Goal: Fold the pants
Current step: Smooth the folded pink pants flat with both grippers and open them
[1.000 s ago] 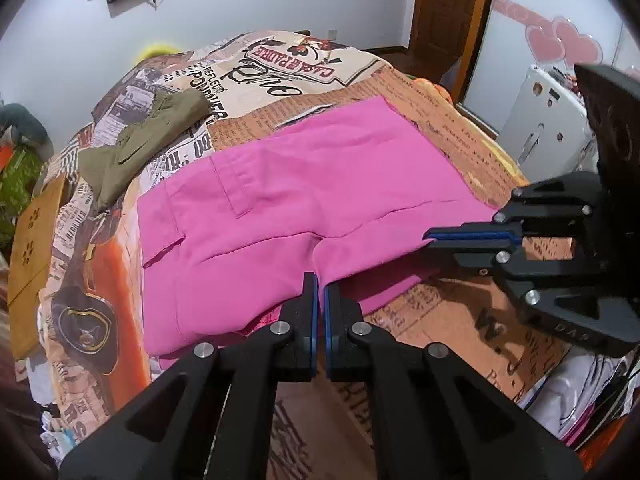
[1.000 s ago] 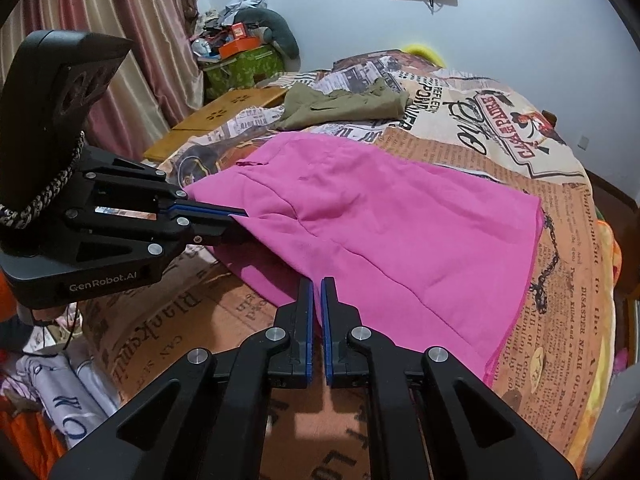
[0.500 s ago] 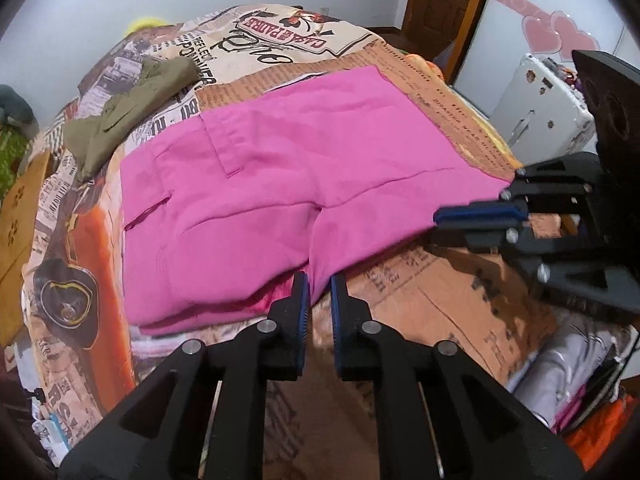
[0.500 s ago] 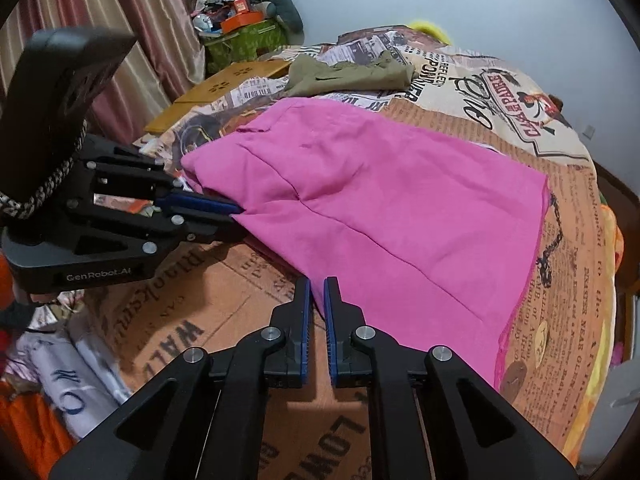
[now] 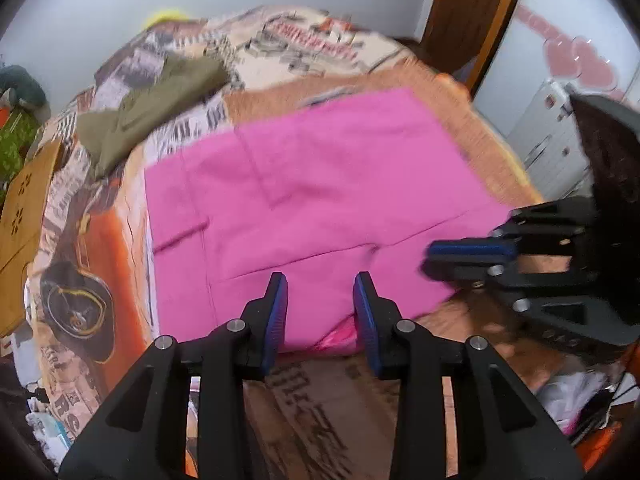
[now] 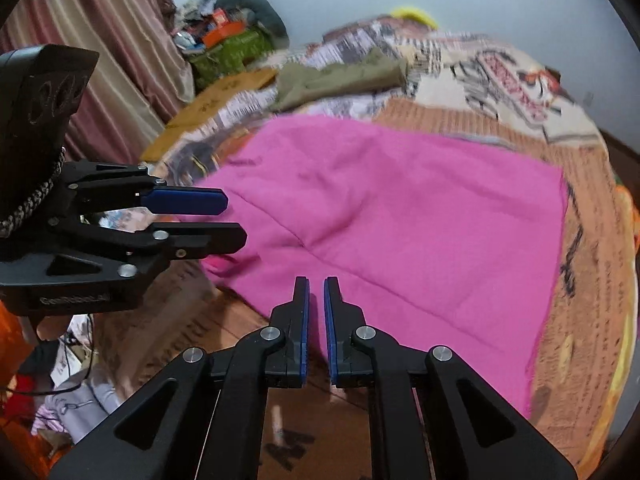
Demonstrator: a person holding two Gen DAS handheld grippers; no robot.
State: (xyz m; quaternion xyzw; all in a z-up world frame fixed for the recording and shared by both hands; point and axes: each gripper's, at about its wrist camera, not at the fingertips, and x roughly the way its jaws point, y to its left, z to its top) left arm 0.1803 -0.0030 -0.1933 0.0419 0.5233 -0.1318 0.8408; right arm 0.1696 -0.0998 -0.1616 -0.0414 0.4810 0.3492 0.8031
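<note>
The pink pants lie folded flat on the bed with the newspaper-print cover; they also show in the right wrist view. My left gripper is open and empty, its fingers just above the near edge of the pants. It shows from the side in the right wrist view. My right gripper is slightly open and empty over the near edge of the pants. It shows from the side at the right of the left wrist view.
An olive-green garment lies at the far left of the bed. A wooden board lies by the left edge. A white cabinet and a door stand at the right. Curtains and clutter stand at the left.
Both grippers have let go of the pink fabric, which now lies flat. My left gripper has opened wide; my right has opened a little. Both views are tilted down closer to the pants.
</note>
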